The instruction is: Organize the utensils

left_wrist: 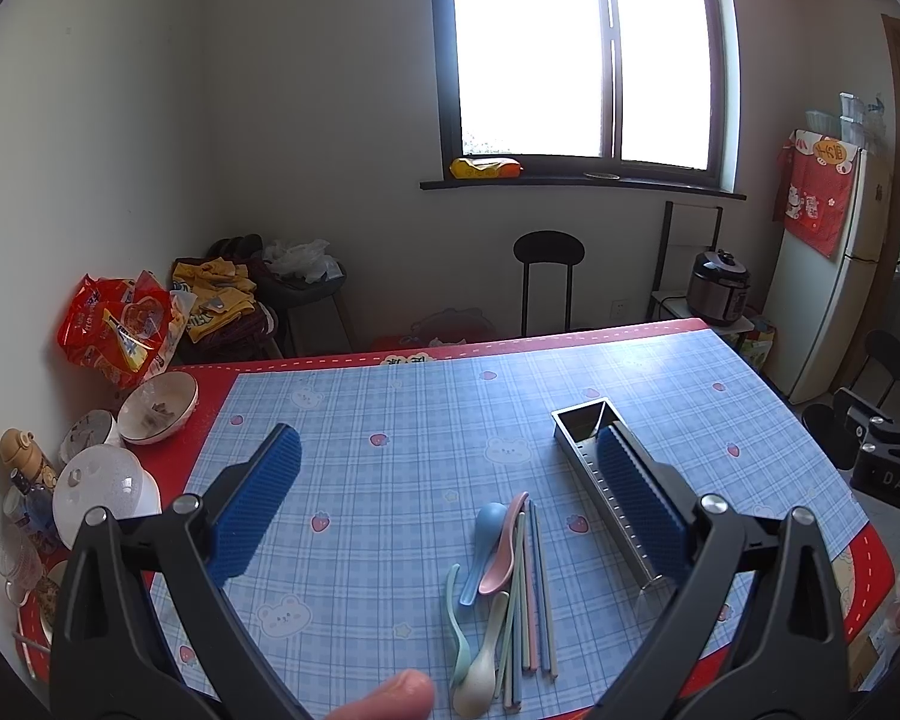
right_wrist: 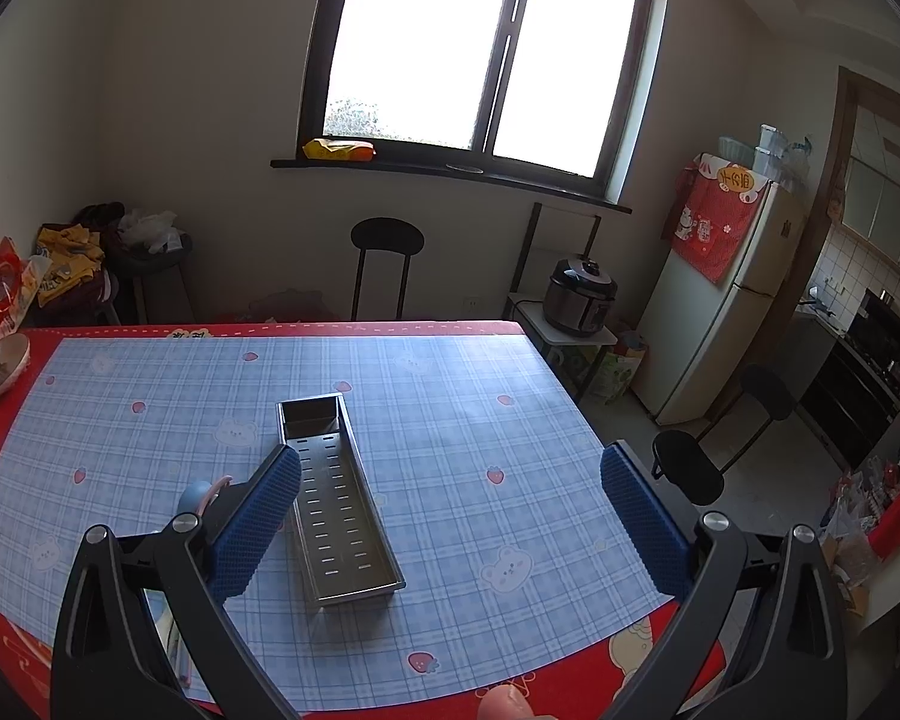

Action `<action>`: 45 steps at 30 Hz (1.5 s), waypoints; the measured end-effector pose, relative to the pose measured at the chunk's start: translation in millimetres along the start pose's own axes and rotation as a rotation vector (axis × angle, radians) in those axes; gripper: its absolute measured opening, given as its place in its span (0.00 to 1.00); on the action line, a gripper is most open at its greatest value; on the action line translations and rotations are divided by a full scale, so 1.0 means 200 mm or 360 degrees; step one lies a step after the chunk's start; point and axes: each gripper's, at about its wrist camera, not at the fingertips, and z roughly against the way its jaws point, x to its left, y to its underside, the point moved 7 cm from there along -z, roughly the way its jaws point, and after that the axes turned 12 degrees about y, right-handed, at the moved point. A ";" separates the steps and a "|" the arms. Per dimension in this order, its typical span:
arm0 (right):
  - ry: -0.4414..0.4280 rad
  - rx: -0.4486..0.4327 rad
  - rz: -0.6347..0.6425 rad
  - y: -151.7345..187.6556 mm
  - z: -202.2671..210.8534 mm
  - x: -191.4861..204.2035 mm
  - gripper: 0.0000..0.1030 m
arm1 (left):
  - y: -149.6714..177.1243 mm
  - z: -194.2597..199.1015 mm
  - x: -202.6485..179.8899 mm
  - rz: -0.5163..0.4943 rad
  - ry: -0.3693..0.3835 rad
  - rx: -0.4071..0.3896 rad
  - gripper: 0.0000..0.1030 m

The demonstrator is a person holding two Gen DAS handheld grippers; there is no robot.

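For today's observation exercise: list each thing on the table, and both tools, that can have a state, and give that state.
Left tool: open, holding nothing.
Right tool: open, holding nothing.
Metal utensil tray: lying flat, empty.
Spoons: loose on the mat, outside the tray.
Chopsticks: bundled beside the spoons, outside the tray.
Bowl: tilted, with residue.

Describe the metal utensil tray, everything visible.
The metal utensil tray is a long, narrow rectangular trough, apparently brushed stainless steel, with a flanged rim. Rows of drain slots perforate its floor, and a divider walls off a small compartment at the far end. It looks empty. It lies flat on the blue plaid table mat, long axis running away from the cameras, just right of the pile of spoons and chopsticks. Neither open gripper touches it.
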 end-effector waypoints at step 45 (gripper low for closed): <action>0.0012 0.0025 -0.0014 0.02 -0.03 0.00 0.95 | 0.02 0.01 0.00 -0.0008 -0.0002 0.0006 0.95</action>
